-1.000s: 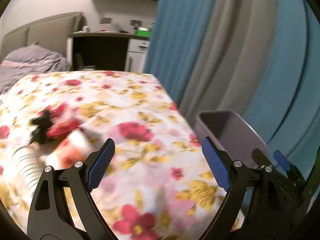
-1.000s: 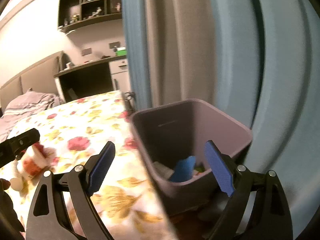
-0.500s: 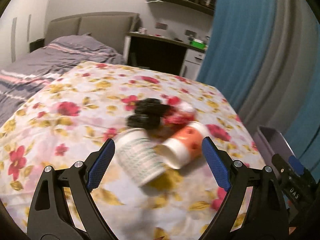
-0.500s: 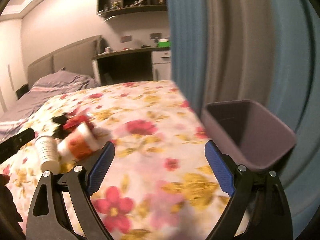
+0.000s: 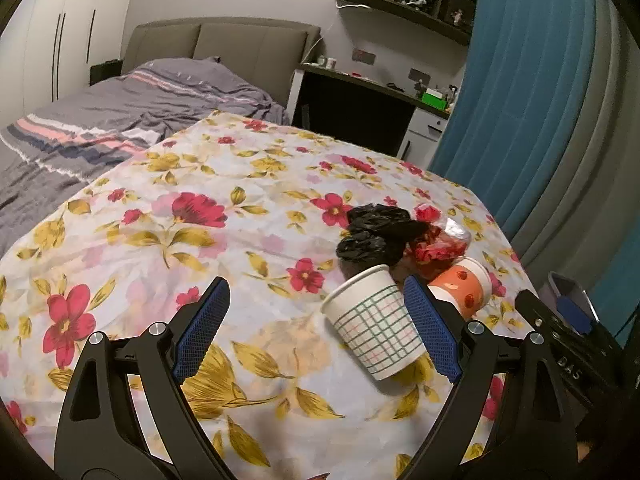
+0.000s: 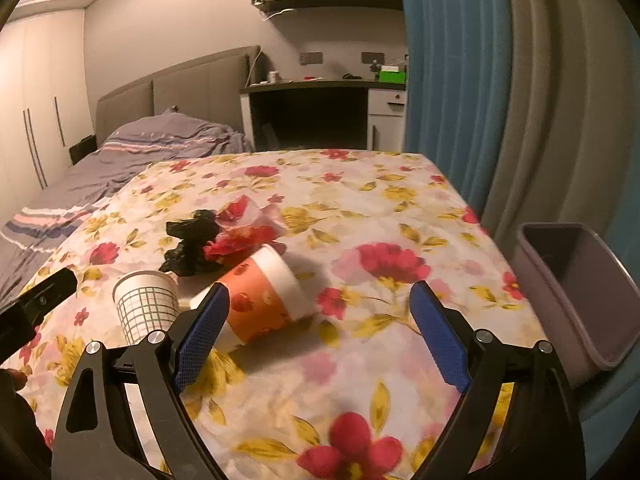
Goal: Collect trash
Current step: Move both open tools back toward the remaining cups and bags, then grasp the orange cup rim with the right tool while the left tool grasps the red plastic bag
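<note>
The fingers of the left gripper (image 5: 316,330) and right gripper (image 6: 320,334) are standing wide and empty. On the flowered worktop (image 6: 384,208), the checked cup (image 5: 376,324) and orange cup (image 6: 262,296) are lying light and crushable; gripping across their walls gently looks best.
</note>
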The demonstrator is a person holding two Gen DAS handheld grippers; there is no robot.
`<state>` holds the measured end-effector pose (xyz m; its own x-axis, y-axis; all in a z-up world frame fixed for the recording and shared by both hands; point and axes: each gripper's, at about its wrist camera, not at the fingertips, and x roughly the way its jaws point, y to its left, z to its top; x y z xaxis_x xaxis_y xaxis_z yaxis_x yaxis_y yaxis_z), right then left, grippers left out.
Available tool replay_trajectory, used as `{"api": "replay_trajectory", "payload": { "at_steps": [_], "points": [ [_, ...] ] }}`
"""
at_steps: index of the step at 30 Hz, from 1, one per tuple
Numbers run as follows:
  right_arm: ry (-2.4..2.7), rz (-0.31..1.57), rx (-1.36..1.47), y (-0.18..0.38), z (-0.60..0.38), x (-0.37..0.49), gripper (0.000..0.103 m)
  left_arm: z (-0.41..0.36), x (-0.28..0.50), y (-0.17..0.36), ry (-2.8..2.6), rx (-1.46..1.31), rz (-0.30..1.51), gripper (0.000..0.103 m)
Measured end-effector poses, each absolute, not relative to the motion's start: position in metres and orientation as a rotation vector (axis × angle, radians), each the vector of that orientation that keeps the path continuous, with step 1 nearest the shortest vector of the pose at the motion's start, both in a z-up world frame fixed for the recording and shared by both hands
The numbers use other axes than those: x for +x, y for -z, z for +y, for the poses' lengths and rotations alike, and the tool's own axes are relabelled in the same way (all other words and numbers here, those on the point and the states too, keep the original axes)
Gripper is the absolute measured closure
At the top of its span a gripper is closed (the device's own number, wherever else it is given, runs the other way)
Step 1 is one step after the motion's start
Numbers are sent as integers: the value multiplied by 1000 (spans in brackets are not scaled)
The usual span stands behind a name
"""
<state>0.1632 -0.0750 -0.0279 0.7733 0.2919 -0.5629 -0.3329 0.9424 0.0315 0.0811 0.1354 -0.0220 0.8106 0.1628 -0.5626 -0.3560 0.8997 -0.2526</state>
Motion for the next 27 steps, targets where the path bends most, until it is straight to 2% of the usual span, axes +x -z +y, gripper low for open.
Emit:
{"api": "replay_trajectory", "payload": {
  "at_steps": [12,22,27],
  "points": [
    [-383,636,-94,36,-53,189,16,135,91,34,-237,-357,589,16],
    [-484,698,-67,48,-53,209,35,131,99,40,-211,-346,607,16],
    [-550,716,-67,51,-53,209,49,127,102,41,-204,-339,609,16]
  ]
}}
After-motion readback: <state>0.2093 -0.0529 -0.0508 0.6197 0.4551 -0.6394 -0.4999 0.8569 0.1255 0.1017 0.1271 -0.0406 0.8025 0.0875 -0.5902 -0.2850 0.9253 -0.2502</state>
